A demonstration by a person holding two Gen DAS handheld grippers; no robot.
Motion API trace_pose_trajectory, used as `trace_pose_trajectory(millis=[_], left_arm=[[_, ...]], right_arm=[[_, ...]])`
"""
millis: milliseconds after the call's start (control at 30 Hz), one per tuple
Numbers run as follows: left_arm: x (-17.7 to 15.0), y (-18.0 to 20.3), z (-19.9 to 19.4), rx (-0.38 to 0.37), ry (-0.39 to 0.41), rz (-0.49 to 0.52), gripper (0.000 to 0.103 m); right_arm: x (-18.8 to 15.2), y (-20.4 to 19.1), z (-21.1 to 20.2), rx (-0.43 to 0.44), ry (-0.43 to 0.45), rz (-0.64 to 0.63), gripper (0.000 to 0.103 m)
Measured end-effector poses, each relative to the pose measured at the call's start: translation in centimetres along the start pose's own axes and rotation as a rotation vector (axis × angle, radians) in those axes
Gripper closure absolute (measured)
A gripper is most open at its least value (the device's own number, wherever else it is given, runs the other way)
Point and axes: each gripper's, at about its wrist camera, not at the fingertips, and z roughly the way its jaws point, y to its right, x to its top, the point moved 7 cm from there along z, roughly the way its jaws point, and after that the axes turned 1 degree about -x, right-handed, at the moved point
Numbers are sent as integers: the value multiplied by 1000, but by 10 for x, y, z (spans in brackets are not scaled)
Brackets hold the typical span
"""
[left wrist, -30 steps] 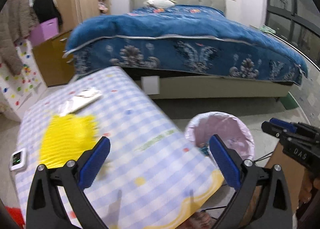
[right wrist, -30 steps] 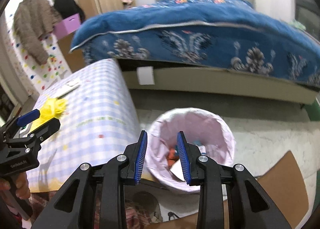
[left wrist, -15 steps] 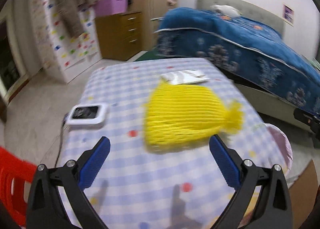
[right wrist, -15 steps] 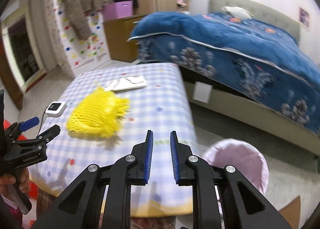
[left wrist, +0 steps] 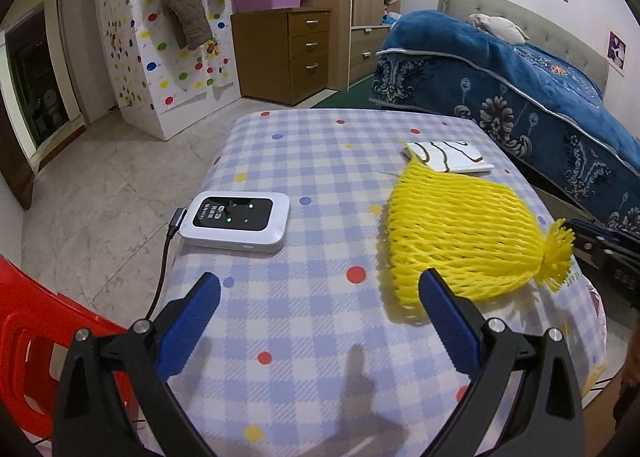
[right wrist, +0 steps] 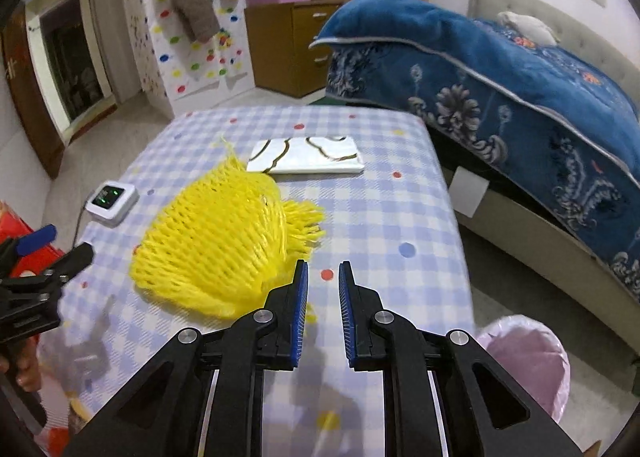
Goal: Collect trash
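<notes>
Checked tablecloth (left wrist: 320,161) carries a yellow foam net (left wrist: 460,245), beside a white packet (left wrist: 450,156). Left gripper (left wrist: 320,289) gapes wide, empty; right gripper (right wrist: 323,285), narrowed, empty, just beside the net.

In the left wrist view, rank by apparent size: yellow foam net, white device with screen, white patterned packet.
Largest to smallest:
1. yellow foam net
2. white device
3. white patterned packet
The packet lies farthest from the camera, so the last two are unsure.
</notes>
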Motion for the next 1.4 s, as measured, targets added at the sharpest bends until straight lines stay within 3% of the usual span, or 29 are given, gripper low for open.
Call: trace_pose_trajectory(millis=[267, 467, 600, 833, 1000, 1167, 1400], left_arm=[[-3, -20, -4, 19, 1, -31, 7], [-9, -36, -16, 32, 8, -53, 7], [-13, -40, -24, 26, 11, -62, 7], [-8, -4, -29, -34, 24, 5, 7], [-5, 48, -15, -84, 0, 118, 7], [2, 83, 12, -66, -36, 185, 7], [6, 100, 60, -4, -123, 217, 11]], right_arm=[[-16, -55, 16, 84, -64, -109, 87], [-36, -118, 1, 193, -72, -178, 87], [-40, -132, -21, 217, -48, -198, 87], [-42, -70, -48, 115, -6, -88, 82], [-43, -15, -56, 42, 16, 20, 58], [-41, 20, -61, 2, 40, 87, 48], [-43, 40, -57, -5, 40, 119, 47]])
